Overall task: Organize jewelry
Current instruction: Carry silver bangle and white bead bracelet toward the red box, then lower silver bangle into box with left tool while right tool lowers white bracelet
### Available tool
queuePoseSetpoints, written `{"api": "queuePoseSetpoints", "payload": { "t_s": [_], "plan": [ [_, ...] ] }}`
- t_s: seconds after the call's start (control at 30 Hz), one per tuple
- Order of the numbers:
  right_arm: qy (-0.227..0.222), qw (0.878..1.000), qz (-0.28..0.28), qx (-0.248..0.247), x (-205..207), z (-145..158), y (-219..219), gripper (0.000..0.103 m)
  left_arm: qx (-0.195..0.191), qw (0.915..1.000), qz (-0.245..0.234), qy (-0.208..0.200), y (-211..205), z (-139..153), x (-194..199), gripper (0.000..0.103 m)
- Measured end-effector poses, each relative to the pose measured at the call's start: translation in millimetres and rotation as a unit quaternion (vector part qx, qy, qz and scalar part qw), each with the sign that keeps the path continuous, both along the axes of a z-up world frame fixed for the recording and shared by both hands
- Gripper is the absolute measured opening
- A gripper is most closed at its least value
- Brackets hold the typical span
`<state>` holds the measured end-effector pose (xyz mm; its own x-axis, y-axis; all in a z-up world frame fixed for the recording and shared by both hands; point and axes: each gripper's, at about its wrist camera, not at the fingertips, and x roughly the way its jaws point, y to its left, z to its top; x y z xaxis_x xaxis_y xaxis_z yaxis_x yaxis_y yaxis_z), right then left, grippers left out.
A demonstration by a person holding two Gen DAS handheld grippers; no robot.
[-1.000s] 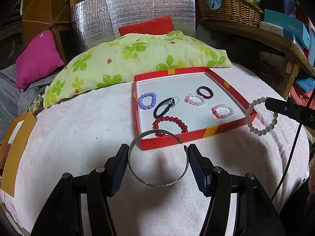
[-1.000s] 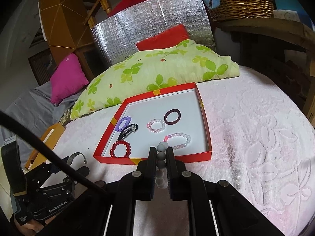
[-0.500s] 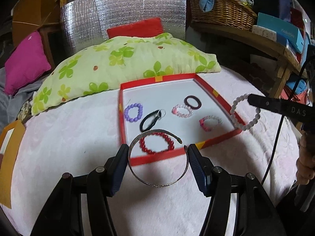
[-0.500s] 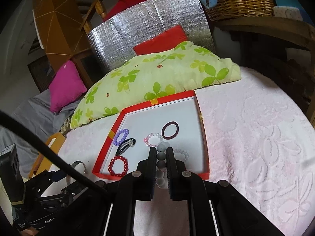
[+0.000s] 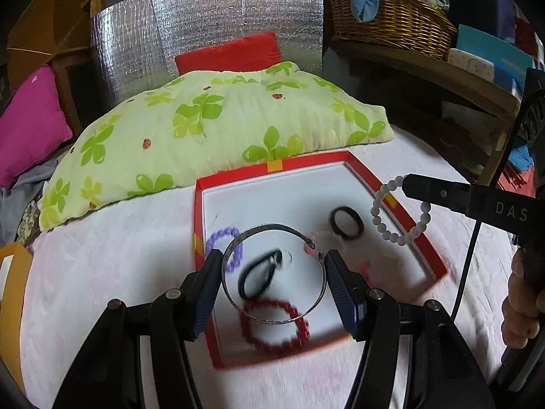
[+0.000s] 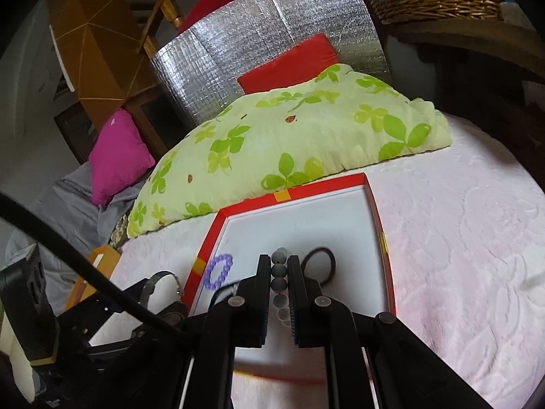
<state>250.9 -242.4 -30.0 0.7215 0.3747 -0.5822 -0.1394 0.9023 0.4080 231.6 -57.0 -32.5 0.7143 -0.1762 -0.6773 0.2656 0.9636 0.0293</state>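
Note:
A red tray (image 5: 306,162) with a white floor lies on the pink bedspread. My left gripper (image 5: 272,255) is shut on a silver bangle (image 5: 272,321), held flat above the tray's near half. Under it lie a purple bead bracelet (image 5: 221,235), a black hair tie (image 5: 259,276) and a red bead bracelet (image 5: 276,327). A dark ring (image 5: 345,226) lies further right. My right gripper (image 6: 279,262) is shut on a white bead bracelet (image 6: 280,269), which hangs over the tray's right rim (image 5: 398,235). A pink bracelet is mostly hidden.
A green-flowered pillow (image 5: 221,129) lies right behind the tray, with a silver foil panel (image 5: 204,34) and a magenta cushion (image 5: 30,119) beyond. A wicker basket (image 5: 391,17) stands on a shelf at the back right. A hand (image 5: 524,300) holds the right gripper.
Both grippers have moved forward. The bangle was short of the tray's near rim and now hangs over the tray. The white bracelet has come in over the right rim.

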Motion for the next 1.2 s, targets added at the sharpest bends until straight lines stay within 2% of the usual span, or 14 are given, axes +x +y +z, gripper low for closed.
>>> {"api": "queuePoseSetpoints", "payload": {
  "t_s": [0.2, 0.4, 0.57, 0.87, 1.2],
  "plan": [
    [0.012, 1.000, -0.009, 0.005, 43.1, -8.6, -2.9, 0.010, -0.014, 0.9999, 0.002, 0.005, -0.7, -7.6, 38.8, 0.063],
    [0.026, 0.999, -0.013, 0.014, 88.9, -19.5, -0.1, 0.010, -0.016, 0.9996, 0.004, 0.021, 0.3, -27.4, 80.3, 0.063],
    [0.029, 0.999, -0.007, 0.031, 110.6, -25.0, 1.3, 0.010, -0.026, 0.9991, 0.011, 0.033, 3.2, -38.4, 103.9, 0.063],
    [0.049, 0.997, -0.007, 0.055, 137.5, -44.5, 2.2, 0.011, -0.018, 0.9986, 0.007, 0.048, -0.2, -52.2, 124.1, 0.063],
    [0.054, 0.997, 0.001, 0.052, 146.3, -52.1, 13.5, 0.011, -0.017, 0.9985, 0.007, 0.052, -1.1, -53.2, 124.5, 0.063]
  ]
}}
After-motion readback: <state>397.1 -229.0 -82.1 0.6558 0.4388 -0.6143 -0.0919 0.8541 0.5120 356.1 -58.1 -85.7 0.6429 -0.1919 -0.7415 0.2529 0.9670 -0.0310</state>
